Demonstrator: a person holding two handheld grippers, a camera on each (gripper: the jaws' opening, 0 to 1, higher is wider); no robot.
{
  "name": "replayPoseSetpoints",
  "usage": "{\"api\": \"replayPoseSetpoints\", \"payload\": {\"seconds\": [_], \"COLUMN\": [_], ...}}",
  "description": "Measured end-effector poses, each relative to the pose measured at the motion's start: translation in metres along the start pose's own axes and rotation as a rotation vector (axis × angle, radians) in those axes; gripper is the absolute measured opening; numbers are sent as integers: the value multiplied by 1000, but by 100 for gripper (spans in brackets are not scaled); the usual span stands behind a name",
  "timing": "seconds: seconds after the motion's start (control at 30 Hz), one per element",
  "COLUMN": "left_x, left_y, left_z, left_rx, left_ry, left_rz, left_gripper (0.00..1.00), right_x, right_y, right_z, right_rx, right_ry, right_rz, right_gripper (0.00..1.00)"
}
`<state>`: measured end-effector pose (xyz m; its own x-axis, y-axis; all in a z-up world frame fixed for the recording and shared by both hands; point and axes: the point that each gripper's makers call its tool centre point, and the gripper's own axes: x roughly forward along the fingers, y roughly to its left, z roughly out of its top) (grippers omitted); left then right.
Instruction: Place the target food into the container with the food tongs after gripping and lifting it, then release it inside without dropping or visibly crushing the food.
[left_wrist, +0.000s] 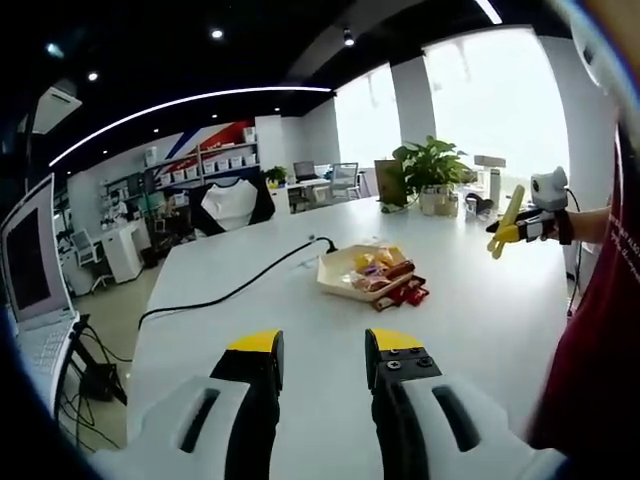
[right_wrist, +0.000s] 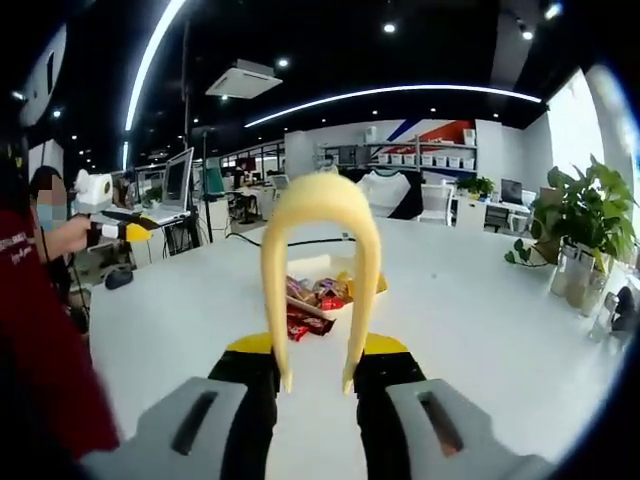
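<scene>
Presently we log: right gripper (right_wrist: 316, 372) clamped on yellow tongs (right_wrist: 320, 270); left gripper (left_wrist: 322, 362) jaws apart, empty. Tray (left_wrist: 335, 281) of wrapped snacks (left_wrist: 385, 275) at twelve o'clock on table (left_wrist: 480, 310). Snacks probably light, crushable; we would pinch mid-wrapper, gently.

We hold our left black, yellow-tipped two-jaw gripper (left_wrist: 323, 352) level, jaws parted with nothing between them. Our right black, yellow-tipped two-jaw gripper (right_wrist: 316, 362) is raised and clamps yellow plastic tongs (right_wrist: 318, 250).
</scene>
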<state>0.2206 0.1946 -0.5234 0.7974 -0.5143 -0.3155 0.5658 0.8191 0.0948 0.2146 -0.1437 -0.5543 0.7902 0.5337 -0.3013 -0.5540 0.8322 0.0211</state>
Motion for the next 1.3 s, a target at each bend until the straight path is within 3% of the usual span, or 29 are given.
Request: {"api": "replayPoseSetpoints", "payload": {"seconds": [0.07, 0.87, 1.3], "left_x": [-1, -8, -21], "left_y": [0, -5, -7], "left_z": [0, -6, -16], "left_rx": [1, 7, -2], "left_ry": [2, 36, 70], "left_rz": [2, 12, 40], "left_gripper": [35, 35, 35], "right_x": [4, 67, 96], "right_y": [10, 49, 74], "right_z": [3, 48, 51], "right_rx": [-14, -300, -383], "right_ry": [2, 45, 77], "right_rz": [63, 425, 584], "right_gripper": [25, 26, 25]}}
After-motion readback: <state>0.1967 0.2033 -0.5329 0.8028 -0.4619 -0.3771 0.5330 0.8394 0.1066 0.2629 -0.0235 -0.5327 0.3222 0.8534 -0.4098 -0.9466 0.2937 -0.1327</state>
